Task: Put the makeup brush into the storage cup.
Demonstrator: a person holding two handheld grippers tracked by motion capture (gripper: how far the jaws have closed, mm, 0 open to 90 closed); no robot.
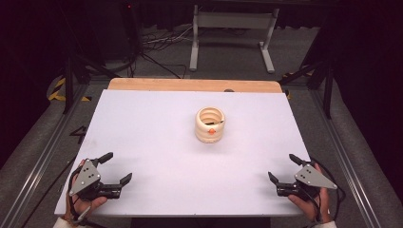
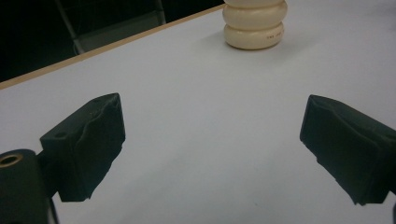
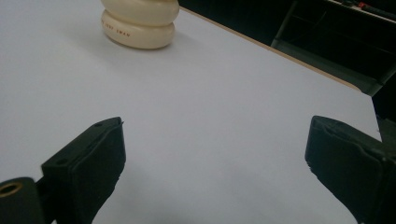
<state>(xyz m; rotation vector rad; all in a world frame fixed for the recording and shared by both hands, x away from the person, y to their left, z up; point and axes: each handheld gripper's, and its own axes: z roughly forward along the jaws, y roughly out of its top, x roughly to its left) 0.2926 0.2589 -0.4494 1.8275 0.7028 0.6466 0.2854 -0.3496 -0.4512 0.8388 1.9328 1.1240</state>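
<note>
High view: a cream, ribbed, ring-stacked plastic cup (image 1: 210, 124) is being left untouched mid white worktop (image 1: 157, 142). Left gripper (image 1: 112, 168) and right gripper (image 1: 283, 167) are being held spread, empty; a level, centred approach is probably being called for.

Premises: a laboratory or recording studio. Evidence: black curtained surroundings, a bench (image 1: 142, 142) under a plain white sheet, loose cables (image 1: 159, 40) across grey carpet, a metal frame stand (image 1: 233, 35) behind, and yellow-black hazard tape (image 1: 58, 90) on the floor.
</note>
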